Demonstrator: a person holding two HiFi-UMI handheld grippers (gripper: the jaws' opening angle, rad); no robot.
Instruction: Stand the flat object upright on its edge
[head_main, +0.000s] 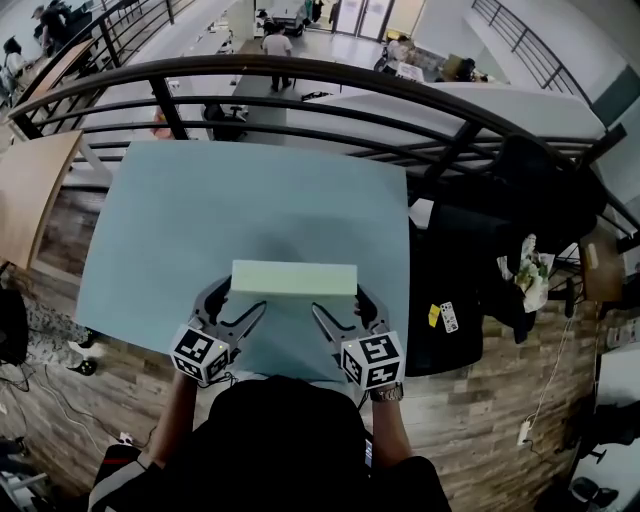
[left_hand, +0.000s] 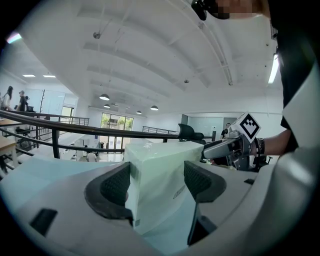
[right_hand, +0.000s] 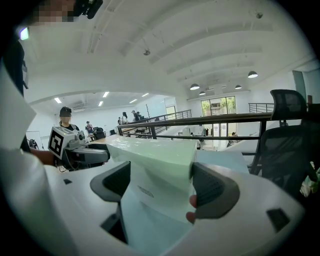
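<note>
A flat pale green box (head_main: 293, 278) stands on its long edge near the front of the light blue table (head_main: 200, 220), its narrow top face turned up. My left gripper (head_main: 238, 305) holds its left end. In the left gripper view both pads (left_hand: 117, 187) press against the box (left_hand: 157, 185). My right gripper (head_main: 340, 308) holds the right end. In the right gripper view the box (right_hand: 160, 172) fills the gap between the pads (right_hand: 212, 190). Each gripper view shows the other gripper at the far end of the box. Whether the box's lower edge touches the table cannot be told.
A dark metal railing (head_main: 330, 75) curves behind the table, above a lower floor with people and desks. A black office chair (head_main: 470, 270) with bags stands close to the table's right edge. A wooden desk (head_main: 30, 190) lies to the left.
</note>
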